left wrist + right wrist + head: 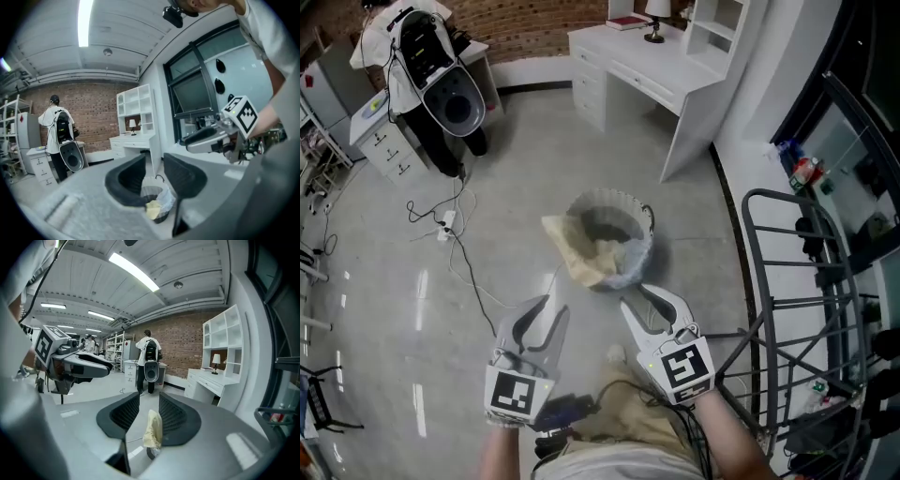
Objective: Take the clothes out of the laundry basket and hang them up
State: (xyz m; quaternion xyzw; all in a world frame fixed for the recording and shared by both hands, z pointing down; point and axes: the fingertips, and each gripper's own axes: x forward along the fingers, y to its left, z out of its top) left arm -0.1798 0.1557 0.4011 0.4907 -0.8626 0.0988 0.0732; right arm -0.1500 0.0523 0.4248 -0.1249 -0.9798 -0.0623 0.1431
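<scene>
**Laundry basket on the floor, both grippers empty short of it**

Laundry basket [645,246] stands on the grey floor [516,169], out from the white desk [647,70] and just beside the foot of the dark drying rack [787,281]. The rack is cut off by the right edge of the head view. A pale yellow cloth [579,251] hangs over the basket's left rim and down its outer wall. The rest of what lies inside is a dim, light heap that is hard to tell apart.

Left gripper [555,305] and right gripper [634,297] hover side by side on the near side of the basket, apart from it. Each has its jaws moderately parted with nothing between them.

In the left gripper view the basket [159,208] shows through the gap in the jaws. In the right gripper view one jaw covers most of it, leaving the cloth [153,430] and a sliver of rim.

A person [431,56] stands by a drawer cabinet at the far left corner of the floor.
</scene>
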